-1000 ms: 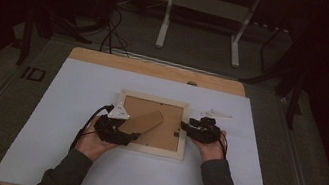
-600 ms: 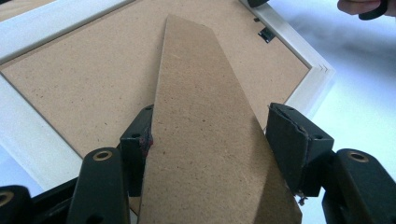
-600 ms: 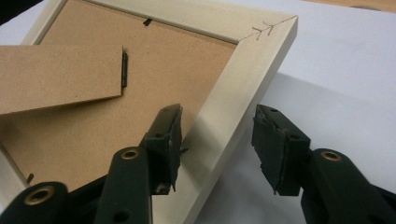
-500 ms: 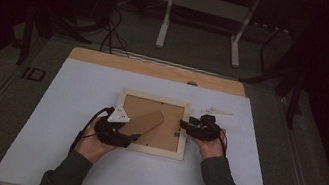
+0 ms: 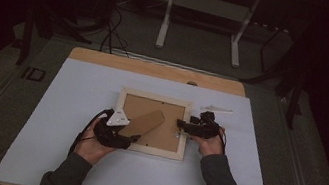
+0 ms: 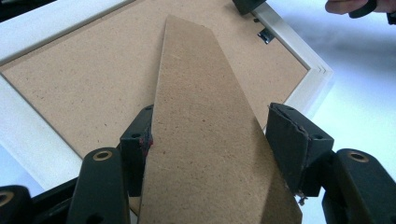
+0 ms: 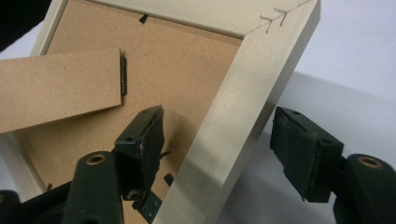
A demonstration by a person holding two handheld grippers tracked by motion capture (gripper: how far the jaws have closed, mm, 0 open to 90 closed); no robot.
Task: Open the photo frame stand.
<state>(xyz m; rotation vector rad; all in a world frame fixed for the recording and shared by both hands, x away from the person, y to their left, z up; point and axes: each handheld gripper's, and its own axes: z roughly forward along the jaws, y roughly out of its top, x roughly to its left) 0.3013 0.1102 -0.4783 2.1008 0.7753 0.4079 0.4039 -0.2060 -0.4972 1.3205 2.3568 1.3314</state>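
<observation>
Sensibly, keep the right gripper [image 7: 217, 154], jaws parted astride the picture frame [image 5: 147, 149] rail, steadying it while the left gripper [image 6: 215, 140], jaws apart around the frame's easel stand [image 6: 205, 140], closes squarely before swinging.

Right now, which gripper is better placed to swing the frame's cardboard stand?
Left, I'd judge. The left gripper has its jaws astride the cardboard stand, one jaw against its edge. The right gripper straddles the picture frame rail, jaws apart, better suited to steadying it.
</observation>
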